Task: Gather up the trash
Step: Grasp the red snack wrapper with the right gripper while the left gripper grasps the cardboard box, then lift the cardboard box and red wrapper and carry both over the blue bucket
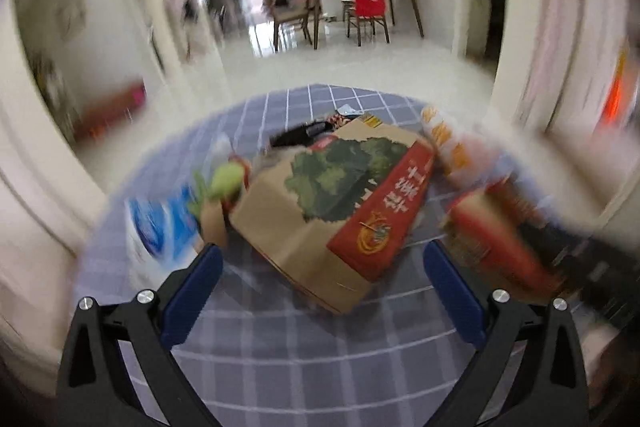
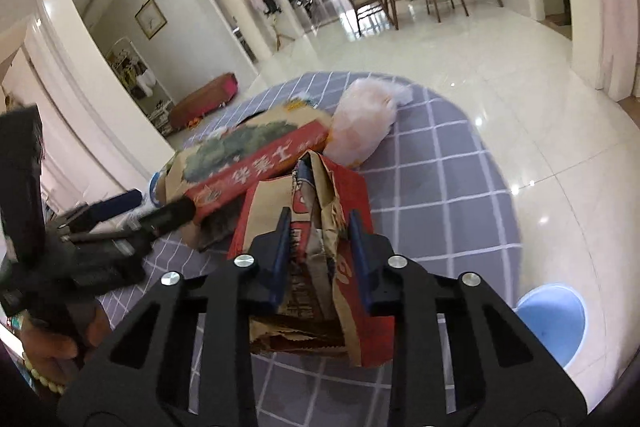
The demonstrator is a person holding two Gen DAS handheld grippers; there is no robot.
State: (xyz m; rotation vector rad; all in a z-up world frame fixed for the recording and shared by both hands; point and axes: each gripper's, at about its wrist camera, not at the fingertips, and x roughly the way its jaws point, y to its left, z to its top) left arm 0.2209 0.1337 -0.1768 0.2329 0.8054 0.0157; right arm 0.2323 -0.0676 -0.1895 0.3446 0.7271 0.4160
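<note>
Your right gripper (image 2: 320, 227) is clamped on a crumpled red and brown paper bag (image 2: 316, 279); both blue pads (image 2: 282, 251) press into its creased sides, and the bag's open mouth faces the camera. Your left gripper (image 1: 322, 291) stands with its jaws wide apart and nothing between them, poised just in front of the large carton.

Largest item: the grey-blue checked tablecloth (image 2: 440, 195) covers a round table, and all the trash lies on it. The white tiled floor (image 2: 500, 67) surrounds the table.

Next: a brown cardboard box with a green tree print and a red band (image 1: 332, 195) lies tilted on the cloth, ahead of your left gripper and apart from both of its pads. In the right wrist view the same box sits just behind and to the left of the held bag.

Next: a tied translucent plastic bag (image 2: 362, 123) with pale contents rests on the cloth beyond the held bag, beside the box's far end.

Smaller: a blue and white packet (image 1: 160, 227) lies left of the box, and a green item (image 1: 224, 179), too blurred to identify, touches the box's left edge.

A light blue stool (image 2: 552, 323) stands on the floor at the right of the table.

The left wrist view is motion-blurred, so finer detail there is unconfirmed.
</note>
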